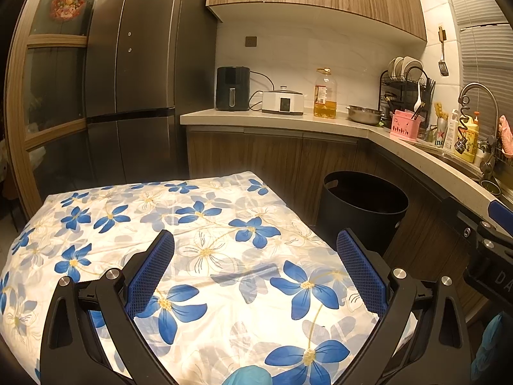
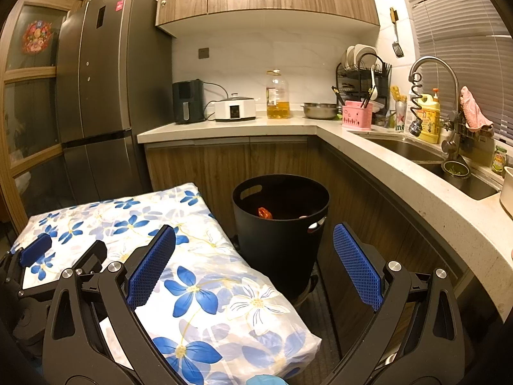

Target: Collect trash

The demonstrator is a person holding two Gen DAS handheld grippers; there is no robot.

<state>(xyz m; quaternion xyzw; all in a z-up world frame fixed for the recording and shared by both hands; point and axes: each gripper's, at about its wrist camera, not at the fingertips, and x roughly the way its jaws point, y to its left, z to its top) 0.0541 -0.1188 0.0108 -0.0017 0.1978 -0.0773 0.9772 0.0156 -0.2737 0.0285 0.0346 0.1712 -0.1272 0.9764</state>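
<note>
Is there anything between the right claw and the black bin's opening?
Nothing visible. The right claw is open and empty, and the black bin stands just ahead beside the floral-covered table, its mouth uncovered.

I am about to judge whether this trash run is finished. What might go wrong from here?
1. The flower-print tablecloth shows no trash, yet its near edge is hidden behind the open left gripper; something may be missed.
2. The round black plastic bin stands close to the table corner; the open right gripper may knock it.
</note>
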